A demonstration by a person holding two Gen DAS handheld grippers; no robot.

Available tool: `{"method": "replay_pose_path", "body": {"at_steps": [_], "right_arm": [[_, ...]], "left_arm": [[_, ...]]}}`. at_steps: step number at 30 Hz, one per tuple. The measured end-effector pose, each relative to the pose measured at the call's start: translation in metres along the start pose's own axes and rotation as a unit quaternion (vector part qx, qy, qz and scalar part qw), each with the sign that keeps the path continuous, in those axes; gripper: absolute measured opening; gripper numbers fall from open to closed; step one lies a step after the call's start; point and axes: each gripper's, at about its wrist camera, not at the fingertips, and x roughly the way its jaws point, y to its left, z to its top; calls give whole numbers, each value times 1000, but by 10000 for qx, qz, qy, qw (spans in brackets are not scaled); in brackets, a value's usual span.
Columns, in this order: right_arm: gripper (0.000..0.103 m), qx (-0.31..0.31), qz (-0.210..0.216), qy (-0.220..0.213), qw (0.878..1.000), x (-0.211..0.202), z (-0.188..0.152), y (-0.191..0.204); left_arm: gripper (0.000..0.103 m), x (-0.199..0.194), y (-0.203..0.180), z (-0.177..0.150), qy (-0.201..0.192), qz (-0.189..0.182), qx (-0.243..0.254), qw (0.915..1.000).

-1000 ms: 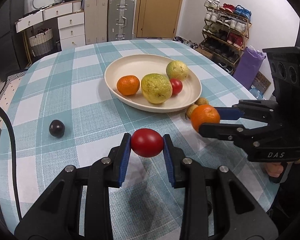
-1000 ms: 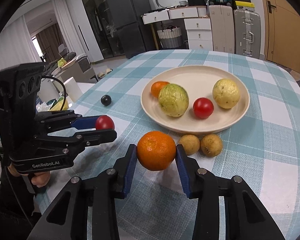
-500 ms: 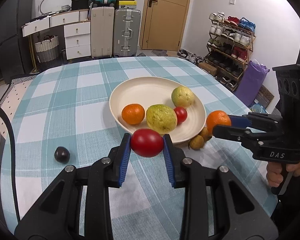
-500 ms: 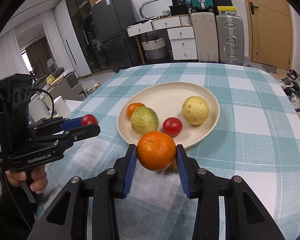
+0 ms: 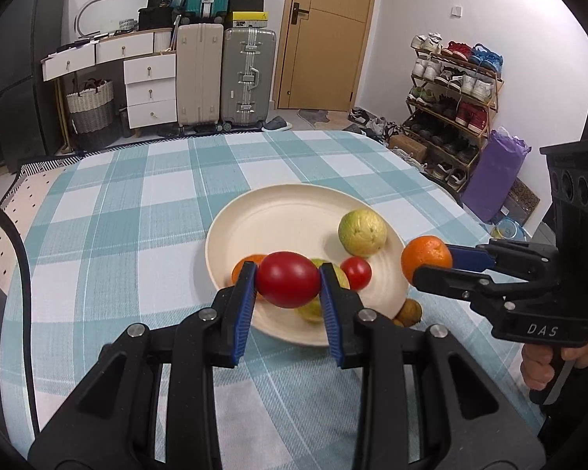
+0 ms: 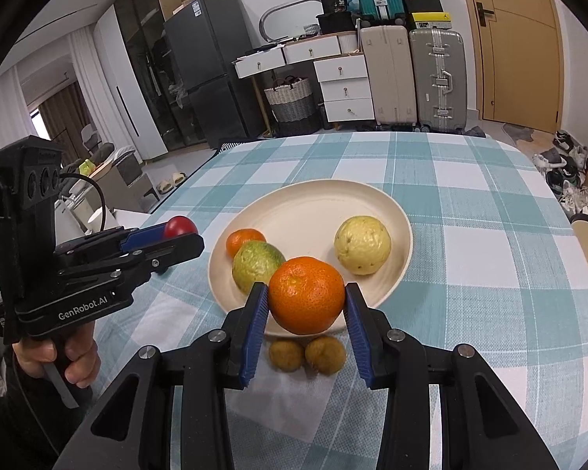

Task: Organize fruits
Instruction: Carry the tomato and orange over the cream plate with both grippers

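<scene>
Four fruits are seen on the plate (image 6: 376, 196). A tomato (image 5: 288, 284) is gripped by the left gripper (image 5: 287, 293), an orange (image 6: 307, 294) by the right gripper (image 6: 305, 309); two brown fruits (image 6: 306, 354), possibly longans, remain on the worktop (image 6: 490, 274) at lower centre.

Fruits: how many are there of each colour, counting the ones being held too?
Red: 2, the held tomato and one on the plate
Orange: 2, the held orange and one on the plate
Yellow-green: 2
Brown: 2
Total: 8
</scene>
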Motion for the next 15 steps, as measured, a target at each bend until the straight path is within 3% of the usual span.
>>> {"method": "replay_pose_path", "body": {"at_steps": [15], "right_arm": [[40, -17, -109, -79, 9999, 24, 31, -5]], "left_arm": [[29, 34, 10, 24, -62, 194, 47, 9998]]}}
